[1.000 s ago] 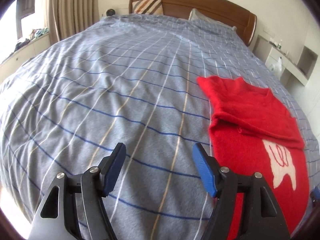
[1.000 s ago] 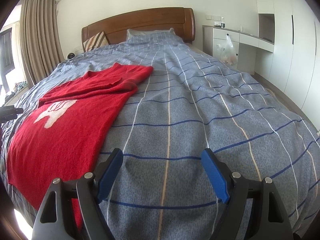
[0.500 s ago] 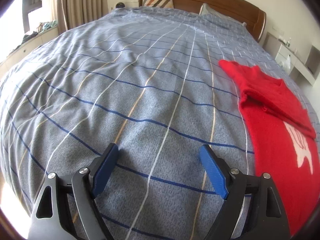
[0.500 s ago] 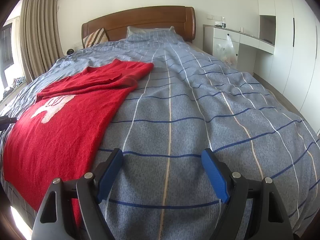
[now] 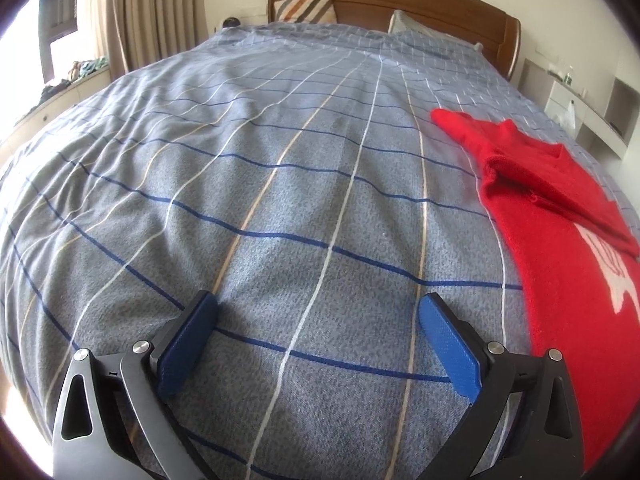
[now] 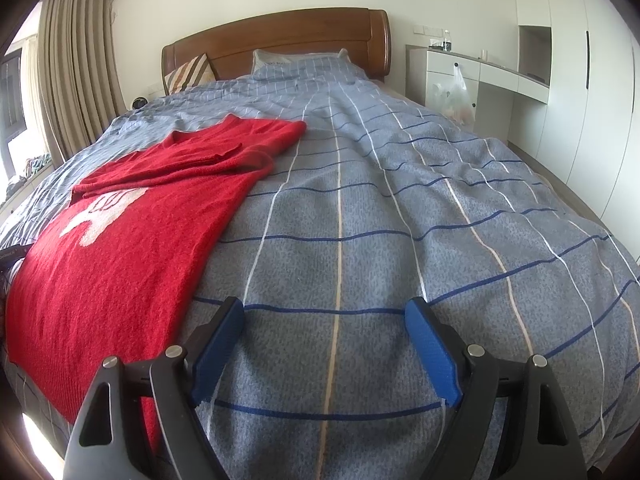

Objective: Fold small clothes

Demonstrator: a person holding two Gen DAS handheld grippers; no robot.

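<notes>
A red knitted sweater [image 5: 560, 248] with a white figure on its front lies flat on the bed, with its sleeves folded across the upper part. It is at the right in the left wrist view and at the left in the right wrist view [image 6: 120, 248]. My left gripper [image 5: 318, 312] is open and empty over bare bedcover, left of the sweater. My right gripper [image 6: 324, 316] is open and empty over bare bedcover, just right of the sweater's lower edge.
The bed has a grey-blue checked cover [image 6: 400, 200], a wooden headboard [image 6: 280, 36] and pillows [image 5: 306, 8]. Curtains [image 5: 152, 12] and a window sill are on the left. A white desk unit [image 6: 480, 80] with a hanging plastic bag [image 6: 456, 96] stands on the right.
The left gripper has swung left, so the sweater sits further to the right in its view. The right gripper has shifted slightly. Both stay open and empty.
</notes>
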